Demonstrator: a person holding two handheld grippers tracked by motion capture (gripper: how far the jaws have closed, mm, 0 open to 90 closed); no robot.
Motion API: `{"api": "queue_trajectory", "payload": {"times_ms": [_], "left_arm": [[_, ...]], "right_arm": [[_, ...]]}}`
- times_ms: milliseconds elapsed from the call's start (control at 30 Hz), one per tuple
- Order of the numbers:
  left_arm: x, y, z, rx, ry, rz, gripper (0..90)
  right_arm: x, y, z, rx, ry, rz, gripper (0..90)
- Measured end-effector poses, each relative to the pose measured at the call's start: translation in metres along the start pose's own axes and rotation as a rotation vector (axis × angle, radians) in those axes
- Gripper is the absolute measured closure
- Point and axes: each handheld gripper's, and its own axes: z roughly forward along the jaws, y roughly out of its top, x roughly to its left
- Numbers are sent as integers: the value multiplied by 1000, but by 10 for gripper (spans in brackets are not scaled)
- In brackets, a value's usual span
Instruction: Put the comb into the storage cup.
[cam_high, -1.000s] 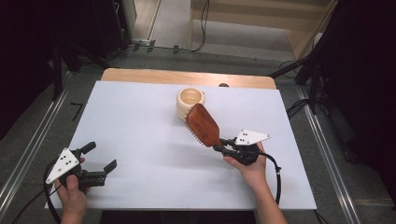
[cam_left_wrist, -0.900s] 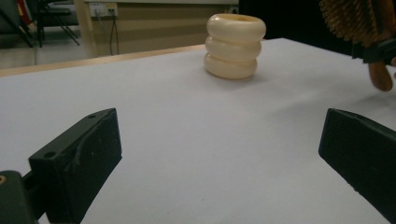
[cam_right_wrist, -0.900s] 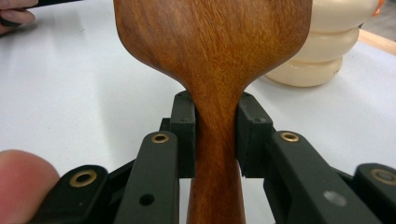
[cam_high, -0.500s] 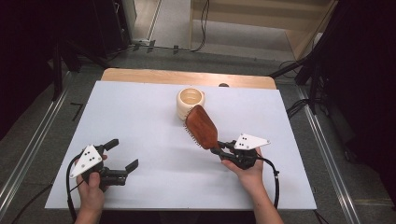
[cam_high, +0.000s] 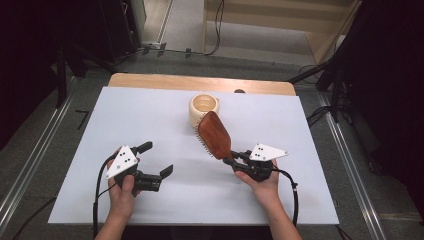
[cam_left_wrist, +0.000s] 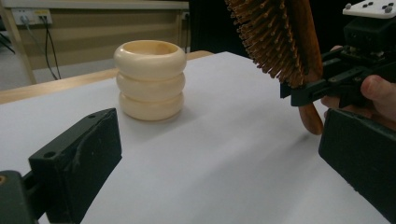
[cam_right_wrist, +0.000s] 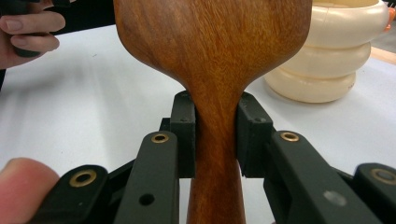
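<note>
Two grippers work here: the right gripper (cam_high: 234, 161) clamps a wooden hairbrush (cam_high: 214, 135) by its narrow handle, the left gripper (cam_high: 156, 160) hangs with jaws apart, and the top-heavy brush could pivot and topple the cream cup (cam_high: 204, 110) just behind.

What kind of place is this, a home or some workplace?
Most likely a lab or recording room, not a home. A bare white table stands on a grey floor with metal rails and loose cables, and a person works with hand-held tongs: the right tongs grip a wooden hairbrush.
</note>
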Motion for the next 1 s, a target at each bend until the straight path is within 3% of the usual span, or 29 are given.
{"api": "queue_trajectory", "payload": {"times_ms": [200, 533, 1000], "left_arm": [[-9, 8, 14, 1, 19, 14, 0], [-16, 23, 30, -27, -13, -27, 0], [-32, 39, 53, -32, -29, -34, 6]], "right_arm": [[5, 0, 4, 1, -11, -9, 701], [7, -1, 8, -12, -5, -2, 701], [11, 1, 10, -42, -4, 5, 701]]}}
